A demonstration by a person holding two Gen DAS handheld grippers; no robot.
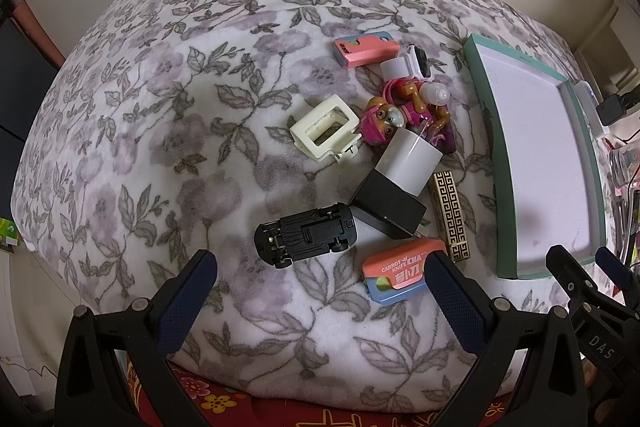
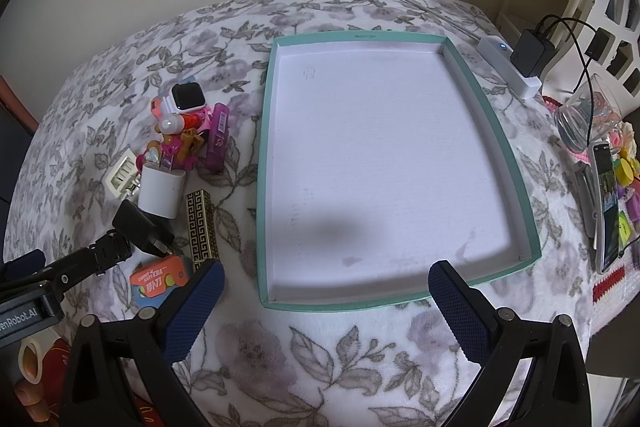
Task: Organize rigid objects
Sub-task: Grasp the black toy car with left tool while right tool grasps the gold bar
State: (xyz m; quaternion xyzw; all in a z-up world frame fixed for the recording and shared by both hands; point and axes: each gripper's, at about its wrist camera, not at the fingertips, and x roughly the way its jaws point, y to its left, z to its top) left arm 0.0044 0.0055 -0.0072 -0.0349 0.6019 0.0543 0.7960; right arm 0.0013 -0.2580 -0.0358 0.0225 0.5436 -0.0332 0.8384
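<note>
Both hand-held grippers, left (image 1: 320, 291) and right (image 2: 326, 301), are held open, empty; crowded toy car (image 1: 306, 235) could be nudged off-grasp beside black charger (image 1: 386, 209).

The pink-and-blue cutter (image 1: 402, 273) nearest the grippers reads "CARROT KNIFE" in white, with large Chinese characters beside it. In the left wrist view, the right gripper (image 1: 588, 267) carries the letters "DAS" on its black body. In the right wrist view, the left gripper (image 2: 116, 251) shows "enRobot.AI" — the start is cut off. The teal tray (image 2: 362, 35) has tiny print on its far rim, too small to read.
</note>
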